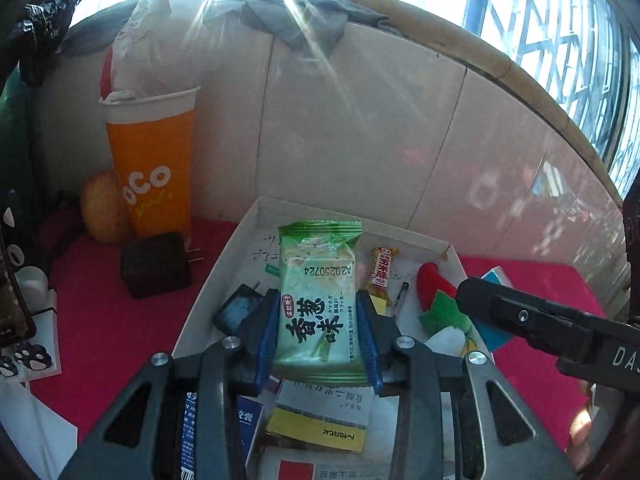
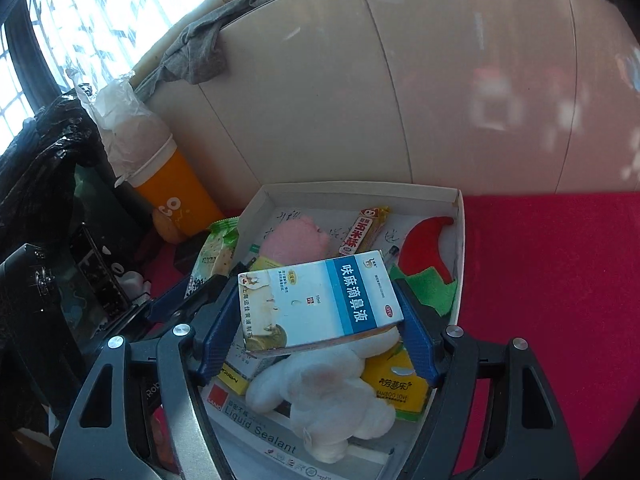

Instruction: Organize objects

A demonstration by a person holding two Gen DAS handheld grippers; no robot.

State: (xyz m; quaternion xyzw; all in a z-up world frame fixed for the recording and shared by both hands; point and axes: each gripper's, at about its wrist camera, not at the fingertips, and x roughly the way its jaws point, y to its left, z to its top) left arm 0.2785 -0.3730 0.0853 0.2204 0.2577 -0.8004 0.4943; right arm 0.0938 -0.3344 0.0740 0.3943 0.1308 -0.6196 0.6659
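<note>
Left gripper (image 1: 318, 322): two fingers (image 1: 266, 336) faced with blue ribbed pads. Dark grey linkage arms behind the pads, with triangular cut-outs and round silver pivot screws at each joint.

Right gripper (image 2: 320, 312): same build. Blue ribbed fingers (image 2: 416, 336), dark grey linkage arms with triangular cut-outs, four silver pivot screws behind the pads. Seen from the left wrist camera, black angular housing with one small recessed screw and white lettering "DA", cut off at the frame edge.
</note>
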